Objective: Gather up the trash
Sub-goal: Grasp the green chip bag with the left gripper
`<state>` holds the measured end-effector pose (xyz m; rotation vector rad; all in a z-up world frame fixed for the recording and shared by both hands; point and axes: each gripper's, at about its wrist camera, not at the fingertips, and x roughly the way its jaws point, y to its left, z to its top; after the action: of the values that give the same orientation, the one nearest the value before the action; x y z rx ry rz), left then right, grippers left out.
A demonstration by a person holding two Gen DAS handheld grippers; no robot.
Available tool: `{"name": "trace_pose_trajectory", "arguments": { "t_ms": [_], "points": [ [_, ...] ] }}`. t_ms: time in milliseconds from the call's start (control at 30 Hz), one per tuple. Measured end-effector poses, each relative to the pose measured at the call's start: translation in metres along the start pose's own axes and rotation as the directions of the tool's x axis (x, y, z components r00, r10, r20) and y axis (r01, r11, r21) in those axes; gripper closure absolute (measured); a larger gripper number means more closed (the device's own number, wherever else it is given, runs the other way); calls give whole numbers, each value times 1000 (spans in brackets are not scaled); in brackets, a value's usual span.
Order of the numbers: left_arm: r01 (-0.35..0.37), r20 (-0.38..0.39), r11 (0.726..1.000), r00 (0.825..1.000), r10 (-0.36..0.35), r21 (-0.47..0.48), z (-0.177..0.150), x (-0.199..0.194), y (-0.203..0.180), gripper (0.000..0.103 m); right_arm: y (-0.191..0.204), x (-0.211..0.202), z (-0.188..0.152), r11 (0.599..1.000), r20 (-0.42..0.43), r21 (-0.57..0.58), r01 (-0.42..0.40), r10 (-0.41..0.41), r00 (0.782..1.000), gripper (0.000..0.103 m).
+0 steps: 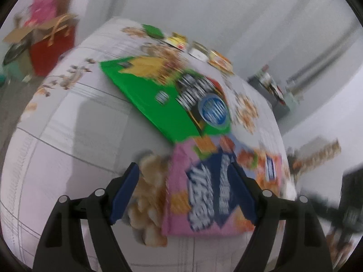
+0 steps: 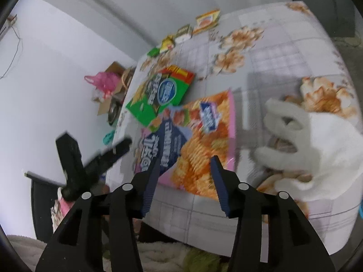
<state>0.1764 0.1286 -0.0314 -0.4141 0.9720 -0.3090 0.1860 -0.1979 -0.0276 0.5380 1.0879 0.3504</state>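
A home bedroom: a flower-print bedsheet [image 2: 261, 52], plain white walls [image 2: 56, 79], and bags [image 1: 53, 49] beside the bed.

Close wrist views, blurred, perhaps converging

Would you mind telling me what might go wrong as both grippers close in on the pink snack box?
1. The left gripper and right gripper, both open, aim at the same pink box; they may collide.
2. The green box overlaps the pink one's far end and could get dragged along.
3. The white plush toy lies beside the box, so a jaw may snag it.
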Motion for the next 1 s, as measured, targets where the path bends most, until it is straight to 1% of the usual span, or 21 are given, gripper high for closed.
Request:
{"name": "trace_pose_trajectory", "arguments": {
  "t_ms": [100, 167, 233, 300, 400, 433, 533, 667, 733, 833, 900, 967, 1000],
  "points": [
    [12, 10, 996, 1000, -11, -84, 15, 4, 14, 26, 9, 9, -9, 1000, -40, -16, -14, 14, 999, 50],
    [42, 3, 988, 999, -42, -147, 24, 10, 23, 26, 13, 16, -16, 999, -71, -17, -31, 30, 997, 50],
    [86, -5, 973, 996, -89, -216, 32, 18, 31, 26, 14, 20, -21, 999, -89, -11, -41, 40, 995, 50],
    [125, -9, 949, 991, -133, -289, 39, 25, 40, 26, 14, 21, -25, 999, -99, 0, -45, 45, 994, 50],
    [179, -7, 891, 980, -200, -416, 46, 37, 54, 27, 11, 20, -28, 999, -101, 16, -48, 49, 994, 49],
    [196, -3, 869, 975, -222, -454, 47, 42, 58, 29, 11, 18, -29, 999, -100, 22, -50, 52, 994, 49],
    [237, 21, 816, 964, -267, -527, 48, 51, 67, 39, 7, 16, -29, 997, -98, 39, -61, 64, 993, 49],
    [256, 36, 774, 956, -290, -579, 51, 58, 72, 51, 6, 16, -30, 996, -100, 51, -72, 77, 992, 49],
    [261, 39, 760, 954, -297, -595, 52, 61, 75, 60, 3, 15, -31, 994, -103, 62, -85, 91, 991, 49],
    [262, 37, 754, 953, -301, -603, 48, 63, 79, 70, -1, 21, -35, 988, -121, 102, -112, 124, 985, 49],
    [261, 39, 759, 954, -297, -597, 45, 61, 79, 74, -2, 29, -39, 984, -145, 132, -121, 140, 979, 49],
    [259, 39, 766, 955, -293, -589, 43, 60, 80, 79, -3, 39, -46, 982, -187, 153, -115, 143, 972, 49],
    [258, 40, 771, 956, -290, -583, 42, 59, 80, 82, -2, 42, -47, 981, -199, 157, -112, 143, 969, 49]
  ]
}}
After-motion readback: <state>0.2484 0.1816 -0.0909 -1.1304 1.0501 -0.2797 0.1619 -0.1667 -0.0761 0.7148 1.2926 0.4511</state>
